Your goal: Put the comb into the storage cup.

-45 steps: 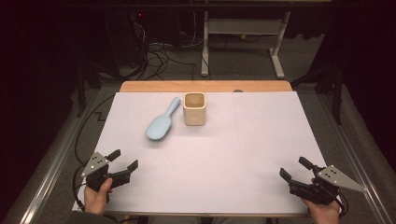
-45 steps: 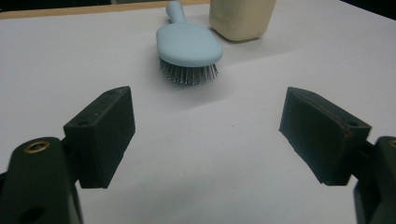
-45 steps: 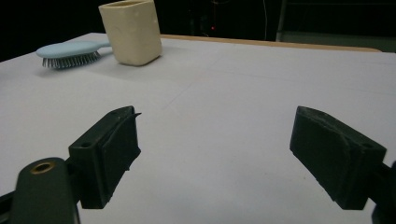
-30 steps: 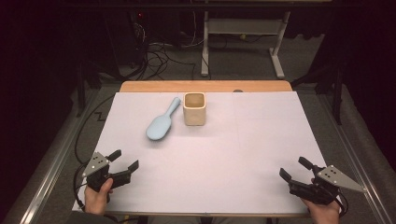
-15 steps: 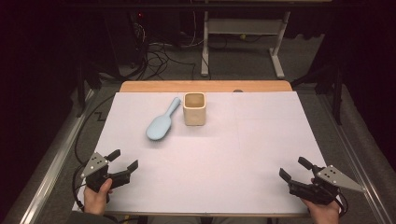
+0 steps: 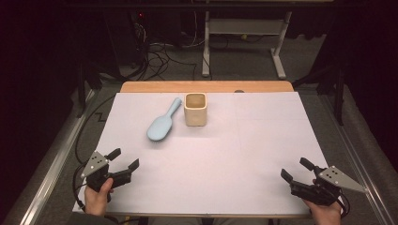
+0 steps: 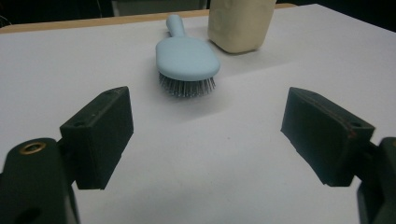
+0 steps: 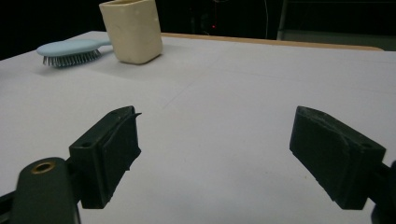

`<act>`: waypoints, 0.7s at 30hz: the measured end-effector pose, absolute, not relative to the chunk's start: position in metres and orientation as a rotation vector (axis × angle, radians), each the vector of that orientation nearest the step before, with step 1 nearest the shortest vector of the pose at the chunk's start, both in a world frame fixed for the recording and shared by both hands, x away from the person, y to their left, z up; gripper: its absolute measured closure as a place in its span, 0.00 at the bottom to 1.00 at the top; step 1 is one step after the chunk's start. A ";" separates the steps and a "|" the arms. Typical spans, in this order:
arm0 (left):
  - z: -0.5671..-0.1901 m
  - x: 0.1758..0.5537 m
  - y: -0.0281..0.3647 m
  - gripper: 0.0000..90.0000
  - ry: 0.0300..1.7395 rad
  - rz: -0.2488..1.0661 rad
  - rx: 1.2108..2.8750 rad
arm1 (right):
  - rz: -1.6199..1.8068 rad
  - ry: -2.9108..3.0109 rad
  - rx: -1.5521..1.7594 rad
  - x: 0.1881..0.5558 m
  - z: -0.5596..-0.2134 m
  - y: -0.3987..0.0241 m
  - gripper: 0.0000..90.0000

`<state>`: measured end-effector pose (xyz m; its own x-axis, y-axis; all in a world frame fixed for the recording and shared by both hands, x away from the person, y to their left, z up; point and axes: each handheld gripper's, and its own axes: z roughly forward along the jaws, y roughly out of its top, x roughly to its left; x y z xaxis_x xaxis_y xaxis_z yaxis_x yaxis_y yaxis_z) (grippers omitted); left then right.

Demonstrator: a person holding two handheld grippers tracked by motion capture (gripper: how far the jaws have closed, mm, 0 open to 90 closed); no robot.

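A light blue hairbrush (image 6: 162,123) lies bristles down on the white table cover (image 6: 263,140), its handle pointing toward the far edge. Just right of it stands a cream square cup (image 6: 195,108), upright and open at the top. My left gripper (image 6: 123,159) rests at the near left corner, open, nothing between its jaws; the hairbrush (image 7: 186,59) and cup (image 7: 239,23) lie ahead of it. My right gripper (image 6: 295,169) sits at the near right corner, also open and empty, with the cup (image 8: 131,31) and hairbrush (image 8: 70,51) far off to its left.
A wooden table edge (image 6: 206,86) shows beyond the cover. Behind the table are cables (image 6: 159,61) on the floor and a white desk frame (image 6: 244,33). A metal rail (image 6: 51,168) runs along the left side.
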<state>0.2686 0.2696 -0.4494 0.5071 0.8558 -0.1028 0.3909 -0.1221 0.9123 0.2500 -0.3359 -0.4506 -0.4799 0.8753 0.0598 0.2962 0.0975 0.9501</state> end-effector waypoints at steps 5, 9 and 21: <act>-0.449 0.270 0.268 0.20 1.057 0.564 1.730 | 1.387 1.843 1.143 0.250 -0.450 -0.336 0.18; -0.447 0.271 0.265 0.20 1.048 0.557 1.733 | 1.388 1.845 1.140 0.250 -0.451 -0.335 0.19; -0.445 0.275 0.261 0.20 1.041 0.543 1.734 | 1.390 1.846 1.135 0.249 -0.450 -0.336 0.19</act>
<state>0.2750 0.2605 -0.4454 0.5289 0.8417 -0.1085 0.3928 -0.1295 0.9105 0.2494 -0.3356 -0.4505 -0.4851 0.8728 0.0534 0.2922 0.1043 0.9507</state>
